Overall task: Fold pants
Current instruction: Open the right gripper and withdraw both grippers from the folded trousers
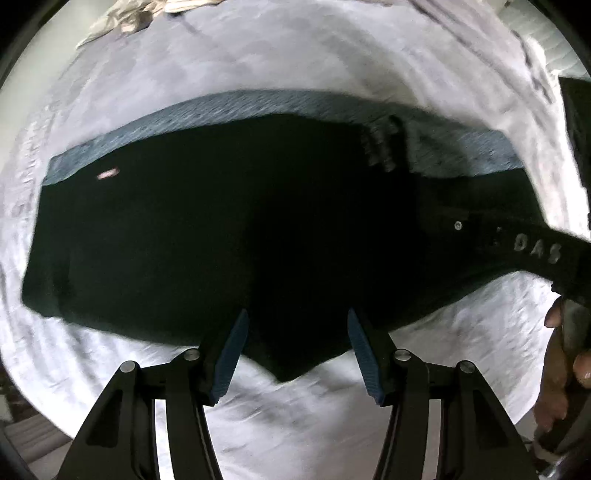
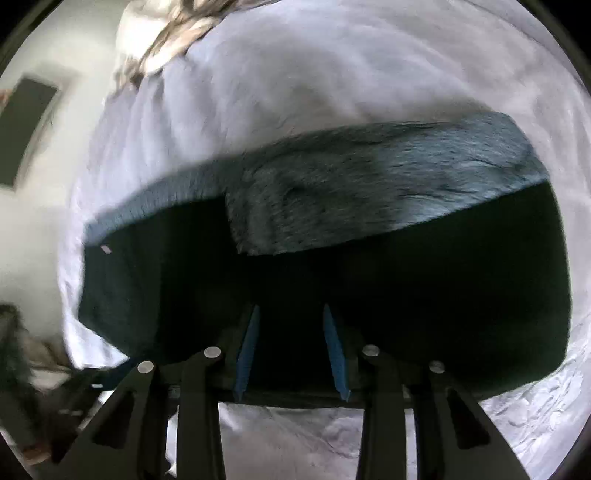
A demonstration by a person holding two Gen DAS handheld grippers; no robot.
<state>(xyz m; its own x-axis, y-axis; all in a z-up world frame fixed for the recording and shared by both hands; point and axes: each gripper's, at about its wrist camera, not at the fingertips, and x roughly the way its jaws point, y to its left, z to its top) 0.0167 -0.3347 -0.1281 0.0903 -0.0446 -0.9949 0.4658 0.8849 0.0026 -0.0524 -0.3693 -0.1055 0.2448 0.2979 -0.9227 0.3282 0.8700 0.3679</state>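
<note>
The dark pants (image 1: 207,236) lie spread on a white sheet (image 1: 258,55), with their grey fleecy inner side (image 1: 258,105) showing along the far edge. My left gripper (image 1: 295,317) is open and empty, its blue pads over the near edge of the pants. My right gripper shows in the left wrist view as a black arm (image 1: 517,240) coming in from the right over the pants. In the right wrist view the pants (image 2: 443,280) fill the middle, with a folded-back grey flap (image 2: 369,184). My right gripper (image 2: 290,314) is open, fingers just above the dark fabric.
A crumpled beige cloth (image 1: 125,18) lies at the far left of the bed, and shows in the right wrist view (image 2: 173,33). A white wall with a dark panel (image 2: 26,129) stands left. The person's hand (image 1: 561,354) is at the right edge.
</note>
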